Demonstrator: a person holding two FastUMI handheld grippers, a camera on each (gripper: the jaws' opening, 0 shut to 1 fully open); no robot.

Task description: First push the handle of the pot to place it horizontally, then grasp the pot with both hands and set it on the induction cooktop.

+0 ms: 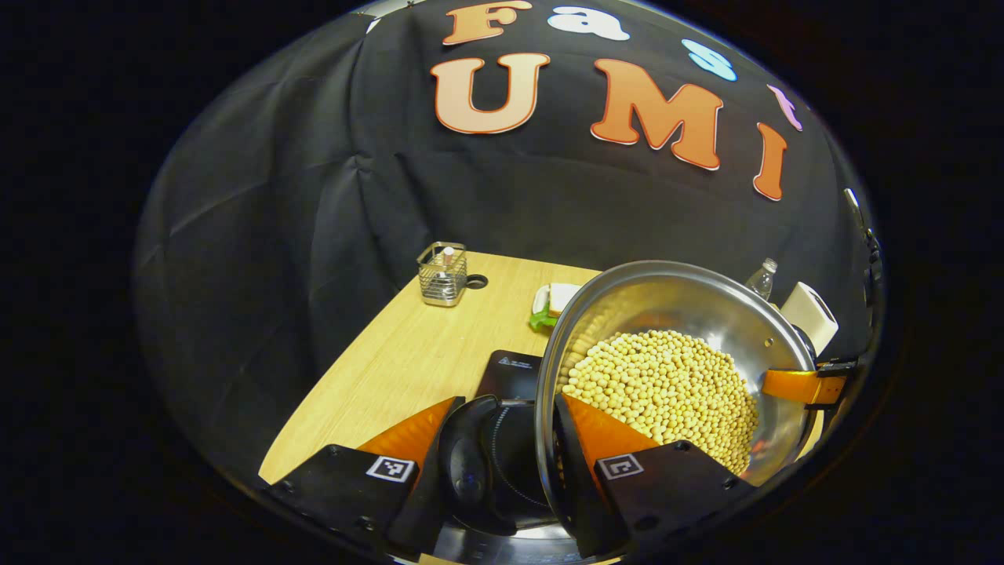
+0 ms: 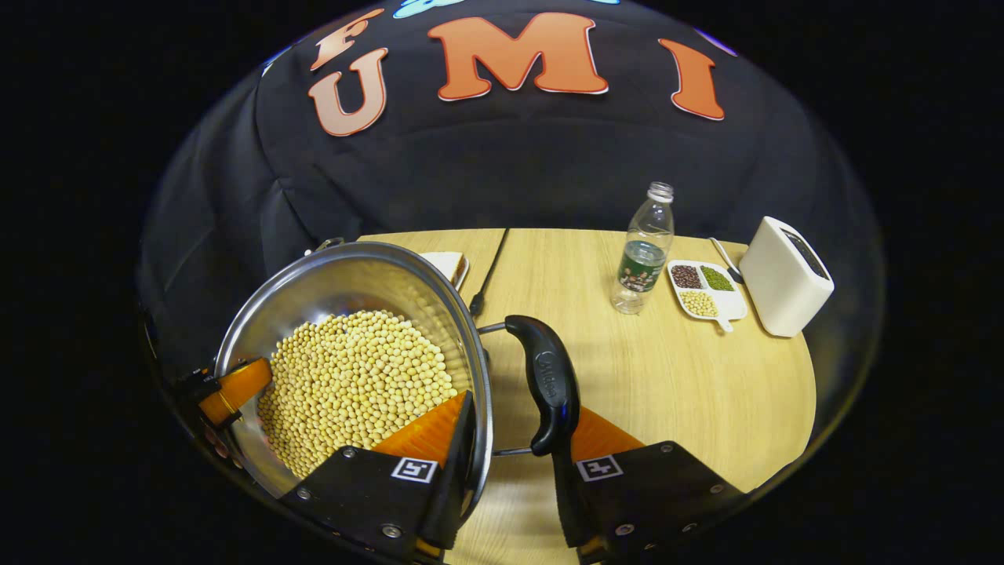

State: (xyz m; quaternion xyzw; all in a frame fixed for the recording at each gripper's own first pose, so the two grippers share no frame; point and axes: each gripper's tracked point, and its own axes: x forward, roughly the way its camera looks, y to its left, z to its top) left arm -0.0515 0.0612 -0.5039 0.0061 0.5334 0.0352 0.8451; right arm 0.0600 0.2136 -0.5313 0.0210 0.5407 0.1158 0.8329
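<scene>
Holding: the pot [image 2: 353,369], full of pale beans [image 2: 353,384], hangs between the two grippers, apparently lifted off the counter [image 2: 674,384] and tilted a little.
Right gripper [image 2: 502,439]: grasping the pot's right side, one finger inside the rim against the beans, the other outside by the black side handle [image 2: 549,384]; the handle and rim sit in the gap, which seems chosen so the wall cannot slip sideways.
Left gripper [image 1: 502,439]: grasping the opposite side in the same manner, one finger inside the rim, the other outside its own black handle [image 1: 467,455]; each gripper's finger also shows at the far rim in the other's view.
Why two grips: the load looks heavy and loose, so opposed holds should keep the rim level and the beans in.
Cooktop [image 1: 510,373]: the dark slab lies on the counter just under and left of the pot in the left gripper view, so the pot appears nearly over its target.
Stage: handle-pushing looks done; the carry and set-down remain.
Risk: tipping further could spill beans.
Far left: wire basket [image 1: 443,275] and a sandwich [image 1: 558,302].
Far right: bottle [image 2: 645,251], divided dish [image 2: 704,289], white box [image 2: 784,276], all well apart from the pot.
</scene>
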